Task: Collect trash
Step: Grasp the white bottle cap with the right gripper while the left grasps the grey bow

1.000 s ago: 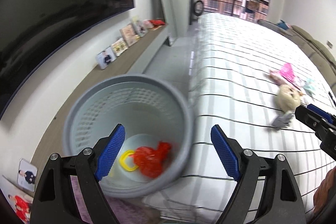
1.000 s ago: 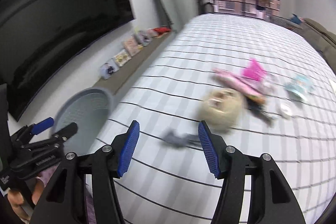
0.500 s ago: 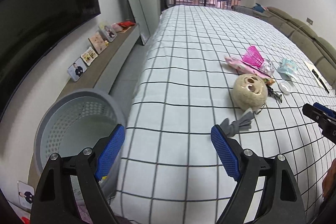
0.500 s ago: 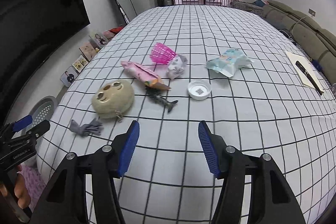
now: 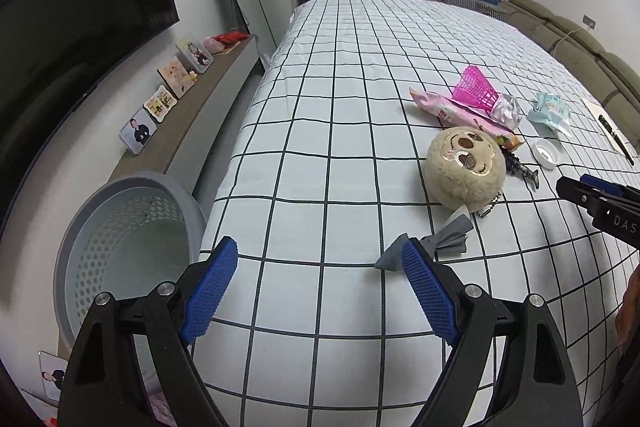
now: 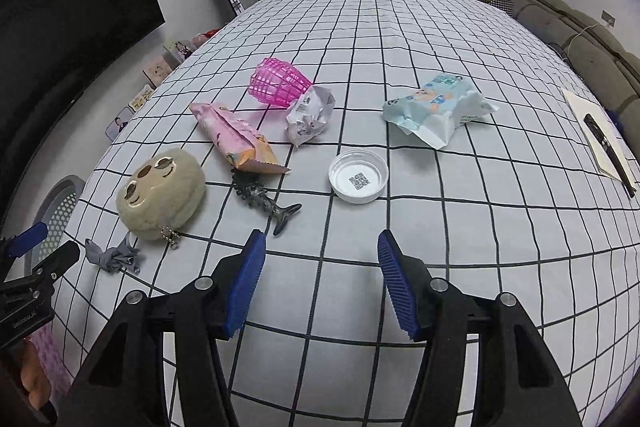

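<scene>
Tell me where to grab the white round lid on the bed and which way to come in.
Grip the raised rim of the white lid, probably from straight above with the right tongs. It lies flat, open side up, so one finger can drop inside the rim and one outside. Its near edge is clear; the blue wrapper sits beyond it.

bed sheet (image 6: 400, 39): matt checked cloth | plush toy (image 6: 160, 193): fuzzy pile, metal bead chain | pink basket (image 6: 278, 85): glossy plastic lattice | snack packet (image 6: 236, 137): shiny film | white lid (image 6: 359, 181): smooth plastic | gray scrap (image 6: 114, 257): limp cloth | laundry bin (image 5: 120, 247): matt perforated plastic | finger pads (image 6: 246, 285): ribbed blue rubber
</scene>
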